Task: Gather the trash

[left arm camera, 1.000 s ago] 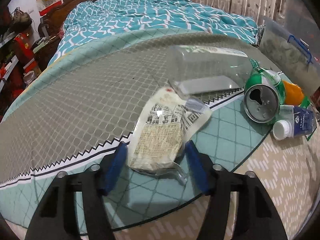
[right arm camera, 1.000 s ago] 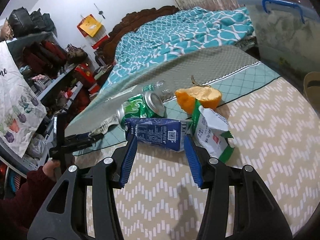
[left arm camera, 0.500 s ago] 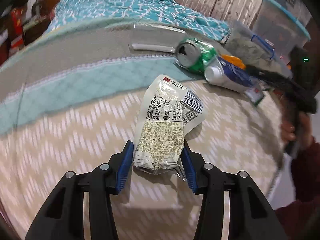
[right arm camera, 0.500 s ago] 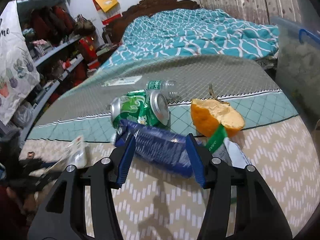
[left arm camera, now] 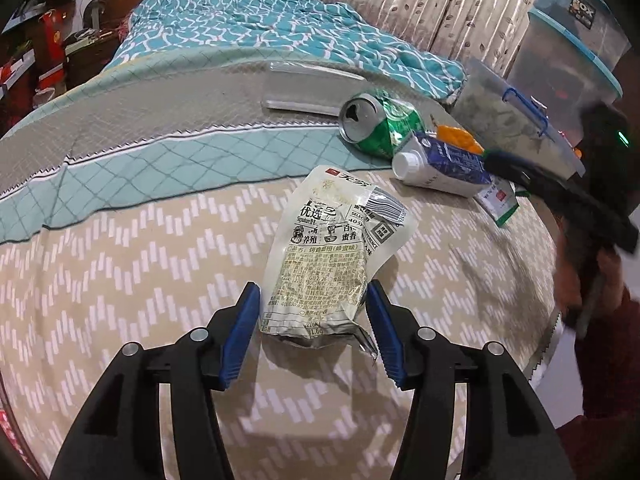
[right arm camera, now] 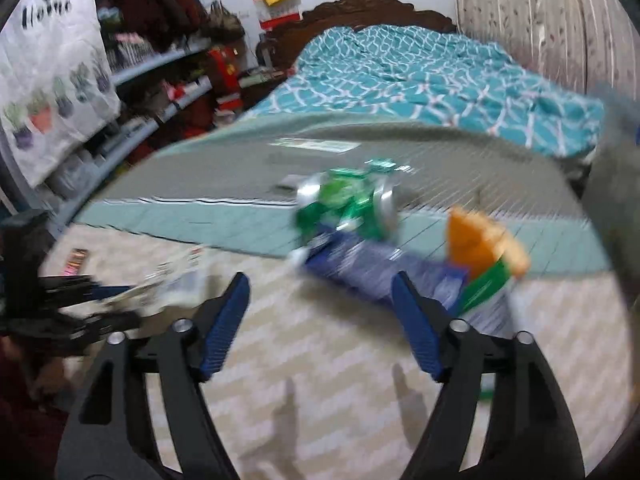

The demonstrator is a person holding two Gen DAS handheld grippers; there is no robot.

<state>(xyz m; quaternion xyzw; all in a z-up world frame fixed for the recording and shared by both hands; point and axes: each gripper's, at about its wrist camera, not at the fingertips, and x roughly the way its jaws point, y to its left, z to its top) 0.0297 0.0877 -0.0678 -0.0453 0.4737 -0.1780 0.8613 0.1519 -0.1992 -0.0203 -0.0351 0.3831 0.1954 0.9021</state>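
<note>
Left tool: the left tool (left arm camera: 313, 312) has its blue pads on either side of a silvery food pouch (left arm camera: 328, 256), holding it by the lower end; the jaws are easing apart, so the grip looks light.
Right tool: the right tool (right arm camera: 320, 312) is spread wide and opening, with nothing between its pads; its right pad sits just in front of the blue carton.
Trash pile: a blue milk carton (left arm camera: 440, 164) with a white cap lies on the desk (left arm camera: 120, 280), touching a dented green can (left arm camera: 380, 124), with an orange peel (left arm camera: 456, 138) and a green-and-white wrapper (left arm camera: 500, 200) just beside it. A clear plastic sheet (left arm camera: 304, 92) lies further back.
Surroundings: a bed with a teal quilt (left arm camera: 260, 24) lies beyond the desk; stacked storage bins (left arm camera: 568, 40) stand at right.
Risk, pouch: with the jaws loosening, the slick, crumpled pouch could slip out and drop onto the desk.
Risk, carton: the right wrist view is blurred by motion; a hasty close could nudge the carton or roll the can.
Change, left: a second ago the pouch hung over the grey and teal cloth; now it is over the beige zigzag part, nearer the pile.
Change, right: the carton sat between the right tool's pads before; now it lies on the desk, released.
</note>
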